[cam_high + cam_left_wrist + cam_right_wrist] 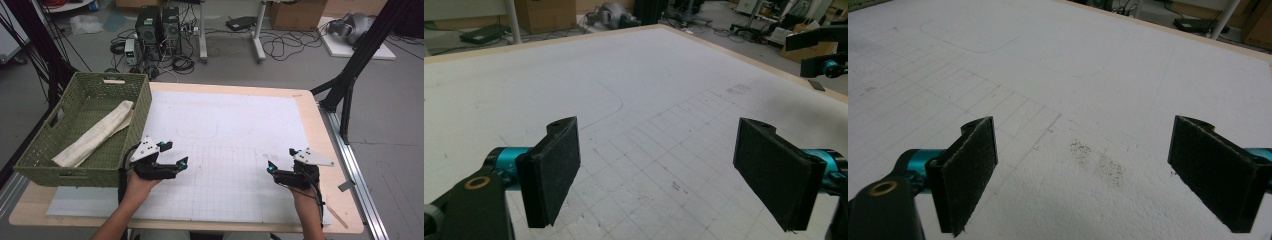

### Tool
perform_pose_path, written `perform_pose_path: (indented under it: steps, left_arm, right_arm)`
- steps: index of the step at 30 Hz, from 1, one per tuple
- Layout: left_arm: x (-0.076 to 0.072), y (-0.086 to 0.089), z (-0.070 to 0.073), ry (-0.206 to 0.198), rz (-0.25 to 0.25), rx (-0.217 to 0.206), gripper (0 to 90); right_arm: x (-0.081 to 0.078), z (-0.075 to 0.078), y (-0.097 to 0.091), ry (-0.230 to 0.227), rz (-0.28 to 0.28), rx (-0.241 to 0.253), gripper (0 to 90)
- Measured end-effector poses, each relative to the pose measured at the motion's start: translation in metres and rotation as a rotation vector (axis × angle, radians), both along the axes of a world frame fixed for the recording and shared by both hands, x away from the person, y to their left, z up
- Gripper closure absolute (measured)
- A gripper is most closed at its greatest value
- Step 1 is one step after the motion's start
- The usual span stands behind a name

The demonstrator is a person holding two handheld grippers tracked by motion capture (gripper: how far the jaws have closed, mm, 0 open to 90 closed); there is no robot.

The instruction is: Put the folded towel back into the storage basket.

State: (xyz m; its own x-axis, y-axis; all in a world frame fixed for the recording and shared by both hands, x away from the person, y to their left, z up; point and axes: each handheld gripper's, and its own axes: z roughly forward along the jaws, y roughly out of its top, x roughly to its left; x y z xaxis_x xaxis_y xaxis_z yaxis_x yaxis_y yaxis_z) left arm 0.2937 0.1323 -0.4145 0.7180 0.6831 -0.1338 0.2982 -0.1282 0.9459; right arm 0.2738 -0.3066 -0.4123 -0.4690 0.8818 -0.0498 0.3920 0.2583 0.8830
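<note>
Resting wide open and empty on the white mat (225, 150), left gripper (172, 155) and right gripper (281, 161) seem between steps; the rolled cloth (95, 134), possibly a towel, lies in the green basket (142, 102), probably next.

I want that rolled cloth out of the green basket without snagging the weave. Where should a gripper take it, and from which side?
Probably from above, jaws across its width, near the middle of the rolled cloth. It lies diagonally on the basket floor, walls blocking side approaches. The left gripper is nearer, open and empty.
</note>
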Motion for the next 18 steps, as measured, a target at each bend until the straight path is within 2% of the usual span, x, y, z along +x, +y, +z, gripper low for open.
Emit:
perform_pose_path:
  steps: [18]
  left_arm:
    - [-0.0002, 0.0016, -0.0012, -0.005, 0.013, 0.002, 19.3]
  right_arm:
    - [0.0034, -0.0026, -0.0005, 0.007, 0.001, -0.002, 11.8]
